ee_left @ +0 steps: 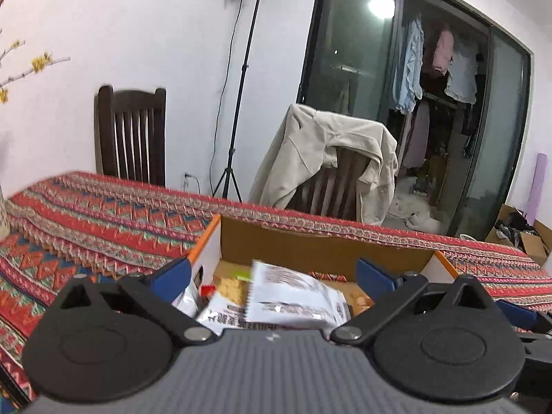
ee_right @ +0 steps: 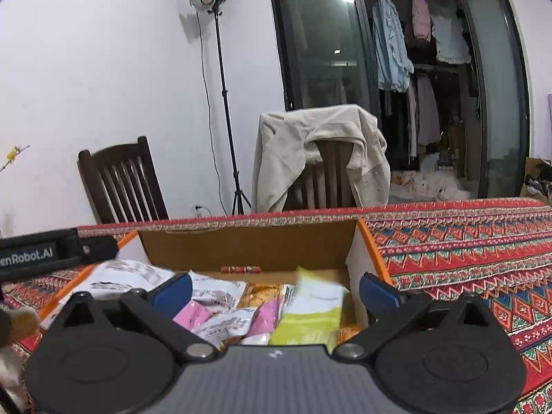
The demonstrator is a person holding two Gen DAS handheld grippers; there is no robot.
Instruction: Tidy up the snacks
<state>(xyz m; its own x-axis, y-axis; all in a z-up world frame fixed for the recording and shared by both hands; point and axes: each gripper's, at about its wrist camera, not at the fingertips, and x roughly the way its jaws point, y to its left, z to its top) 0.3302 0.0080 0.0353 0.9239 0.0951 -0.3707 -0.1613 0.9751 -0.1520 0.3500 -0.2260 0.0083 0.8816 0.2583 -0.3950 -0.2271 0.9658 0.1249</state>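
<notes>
A dark wooden slat-backed chair stands against the white wall on the left, behind a table covered in a red patterned woven cloth. To its right rises a black light stand with a round lamp, then a second chair draped with a beige jacket, and further right a dark-framed glass door with clothes hanging behind it.

On the cloth sits an open brown cardboard box with orange-edged white sides. The left gripper hangs over the box's near edge with its blue-tipped jaws spread wide and nothing pinched; a white and silver printed snack packet lies loose below them on other packets. The right gripper is likewise spread wide and empty above the box, over pink packets and a yellow-green and white snack pouch, all resting inside.
</notes>
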